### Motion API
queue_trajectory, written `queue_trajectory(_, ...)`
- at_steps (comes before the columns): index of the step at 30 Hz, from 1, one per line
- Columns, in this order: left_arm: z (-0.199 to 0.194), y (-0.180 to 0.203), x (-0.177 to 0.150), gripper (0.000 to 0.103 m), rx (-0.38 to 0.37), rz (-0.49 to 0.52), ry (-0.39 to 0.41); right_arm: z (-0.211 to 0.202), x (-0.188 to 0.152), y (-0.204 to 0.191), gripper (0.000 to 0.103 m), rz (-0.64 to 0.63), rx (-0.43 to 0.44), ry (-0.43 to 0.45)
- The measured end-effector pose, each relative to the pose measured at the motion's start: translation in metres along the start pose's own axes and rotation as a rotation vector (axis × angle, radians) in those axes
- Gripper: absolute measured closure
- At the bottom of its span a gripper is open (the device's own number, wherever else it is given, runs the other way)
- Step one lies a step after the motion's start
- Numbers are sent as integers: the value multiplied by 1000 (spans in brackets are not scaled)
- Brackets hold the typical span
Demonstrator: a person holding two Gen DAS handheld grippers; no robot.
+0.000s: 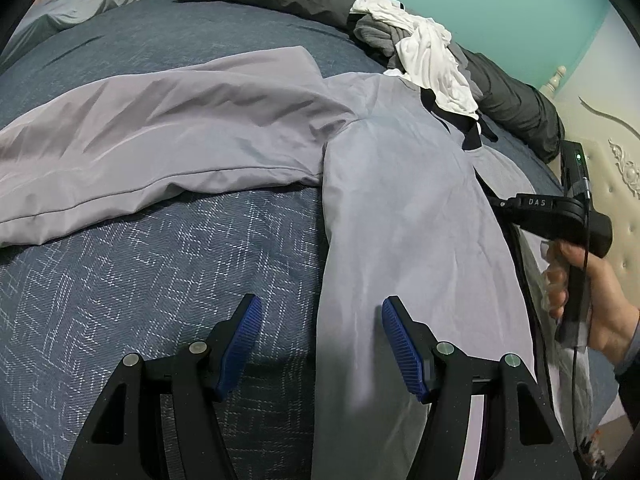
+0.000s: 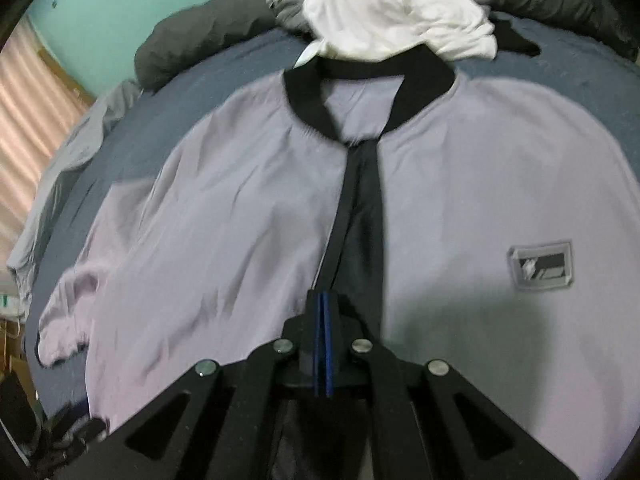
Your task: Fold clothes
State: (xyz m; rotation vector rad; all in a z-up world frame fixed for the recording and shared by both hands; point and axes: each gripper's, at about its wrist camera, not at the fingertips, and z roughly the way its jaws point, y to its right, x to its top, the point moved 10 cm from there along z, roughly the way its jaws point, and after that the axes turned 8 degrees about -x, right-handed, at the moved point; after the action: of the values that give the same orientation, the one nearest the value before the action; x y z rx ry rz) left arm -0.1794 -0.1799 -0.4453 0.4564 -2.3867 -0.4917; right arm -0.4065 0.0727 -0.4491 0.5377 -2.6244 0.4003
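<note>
Lying face-up on the blue bed [image 1: 160, 264], a thin, limp, probably slippery lilac bomber jacket [image 2: 224, 208] awaits folding, best pinched at hem or sleeve cuff; the left gripper [image 1: 320, 344] hovers with jaws apart, the right gripper [image 2: 324, 320] with jaws together, apparently empty.

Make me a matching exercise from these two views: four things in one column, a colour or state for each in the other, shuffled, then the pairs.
1. left gripper
2. right gripper
3. jacket collar
4. crumpled garment past the collar

A. white
B. shut, nothing between the pads
C. black
D. open, above the lilac jacket edge

Pairs: 1-D, 2-B, 3-C, 4-A
</note>
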Motion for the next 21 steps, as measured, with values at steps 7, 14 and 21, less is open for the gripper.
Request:
queue_trajectory(7,-1,-1,0,36,-5,-3,2,-5,-12,0,80,213,152,-18)
queue_trajectory(14,-2,0,1,36,-6,1,2,-20,-25,6,63,243,179,18)
queue_trajectory(21,-1,2,1,36,-5,7,-1,-15,-41,-11,63,134,99,-20)
